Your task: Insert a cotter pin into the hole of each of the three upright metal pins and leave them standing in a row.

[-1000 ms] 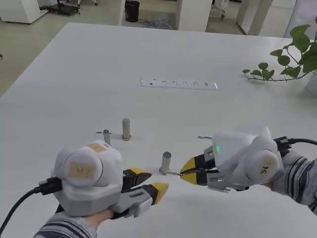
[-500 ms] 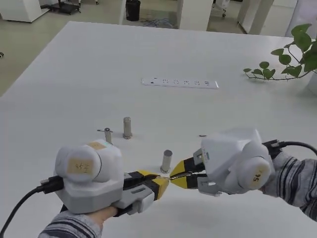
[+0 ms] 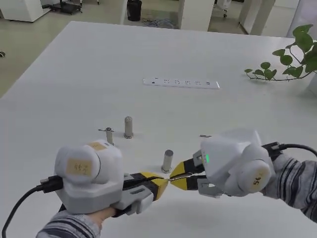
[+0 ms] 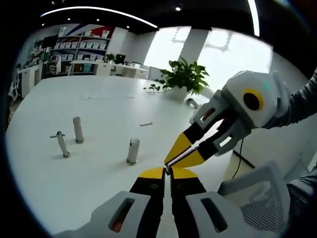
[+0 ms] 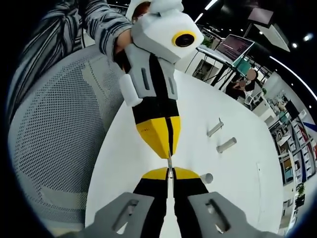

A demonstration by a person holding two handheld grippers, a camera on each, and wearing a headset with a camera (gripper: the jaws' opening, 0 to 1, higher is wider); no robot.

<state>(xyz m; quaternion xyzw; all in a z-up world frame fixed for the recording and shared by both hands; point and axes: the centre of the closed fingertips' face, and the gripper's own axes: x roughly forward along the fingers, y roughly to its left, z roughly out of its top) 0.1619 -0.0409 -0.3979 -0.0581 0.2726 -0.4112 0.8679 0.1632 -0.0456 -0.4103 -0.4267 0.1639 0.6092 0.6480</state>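
Three upright metal pins stand on the white table (image 3: 74,74). The left pin (image 3: 109,136) has a cotter pin through its hole. The middle pin (image 3: 128,127) and the near pin (image 3: 168,161) have none. Just in front of the near pin, my left gripper (image 3: 159,181) and right gripper (image 3: 177,178) meet tip to tip. Both are shut on one thin cotter pin (image 3: 169,179), each at one end. The left gripper view has this cotter pin (image 4: 181,157) running from my own jaws into the right gripper (image 4: 190,151). The right gripper view shows it (image 5: 170,163) between both tips.
A loose cotter pin (image 3: 204,136) lies on the table right of the near pin. A white power strip (image 3: 181,83) lies farther back. A leafy plant (image 3: 292,54) reaches in at the right edge. A mesh chair (image 5: 54,148) sits beside the table.
The left gripper was open beside the near pin; it has shut on the cotter pin's free end. The right gripper has drawn the cotter pin slightly left and forward from that pin.
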